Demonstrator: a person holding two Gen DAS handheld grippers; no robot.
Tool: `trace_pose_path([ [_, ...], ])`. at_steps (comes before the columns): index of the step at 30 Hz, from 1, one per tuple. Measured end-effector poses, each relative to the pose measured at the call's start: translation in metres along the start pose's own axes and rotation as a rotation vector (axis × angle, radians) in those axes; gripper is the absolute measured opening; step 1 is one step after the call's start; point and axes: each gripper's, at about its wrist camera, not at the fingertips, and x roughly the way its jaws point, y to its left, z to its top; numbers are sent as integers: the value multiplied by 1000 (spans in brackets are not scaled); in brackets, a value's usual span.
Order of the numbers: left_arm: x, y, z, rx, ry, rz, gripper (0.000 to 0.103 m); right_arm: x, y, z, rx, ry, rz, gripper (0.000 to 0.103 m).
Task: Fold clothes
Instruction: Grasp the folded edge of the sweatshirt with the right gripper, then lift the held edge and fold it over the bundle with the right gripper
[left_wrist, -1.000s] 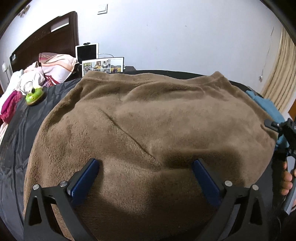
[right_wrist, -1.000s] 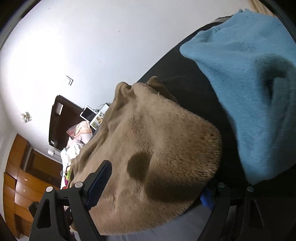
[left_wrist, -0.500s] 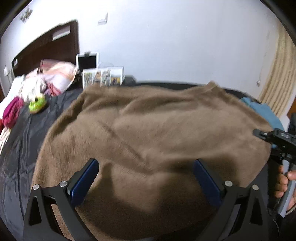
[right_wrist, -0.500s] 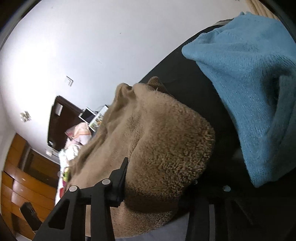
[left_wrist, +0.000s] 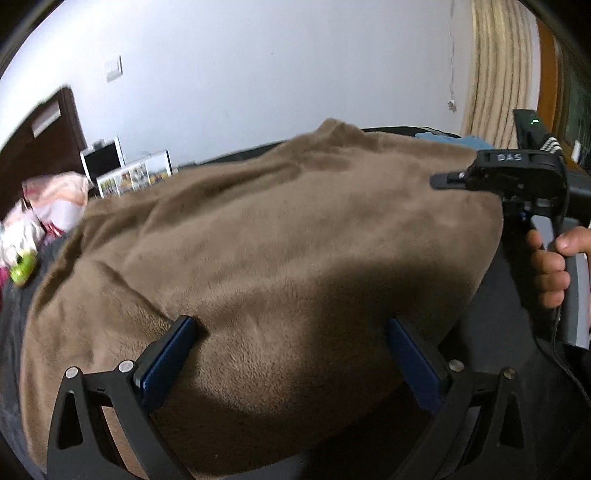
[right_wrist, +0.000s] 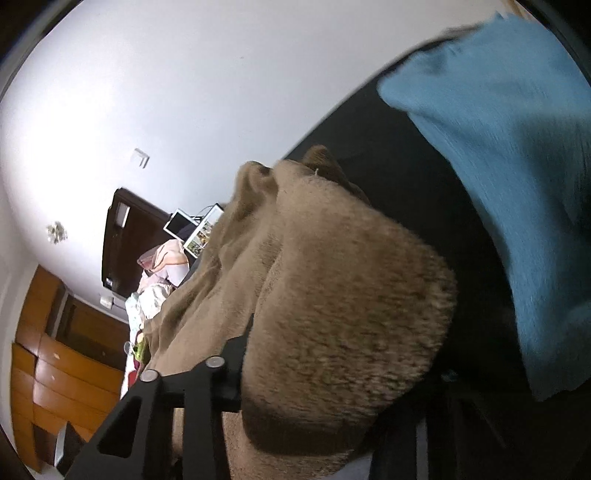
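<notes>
Right tool (right_wrist: 332, 373) just closed, pinching brown fleece garment (left_wrist: 280, 236) at 3 o'clock corner. Left tool (left_wrist: 291, 354) wide: grip near hem before lifting evenly.

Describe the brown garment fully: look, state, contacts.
The brown garment is thick, fuzzy plush fleece, spread wide over the dark bed cover with soft creases and a rumpled far edge. Its near right corner is bunched into a thick wad. The right gripper has just been closing and is pinching that wad. The left gripper is open, its blue fingers straddling the near edge. A blue garment lies alongside, apart.
</notes>
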Motion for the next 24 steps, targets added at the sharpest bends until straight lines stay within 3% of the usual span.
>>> trace_pose_path([
  [8,-1,20,5,-135,44,-157,102,-29,69,7,-234,-80,4,33],
  [10,-9,33,7,-206,47,-227,102,-32,86,5,-293,-90,2,32],
  [13,-24,60,9,-342,33,-342,102,-32,111,3,-345,-95,7,32],
  [19,-47,116,1,-531,-34,-361,102,-26,157,-12,-437,-109,24,30],
  [24,-50,156,-15,-718,-90,-496,102,-16,202,-39,-562,-122,39,30],
])
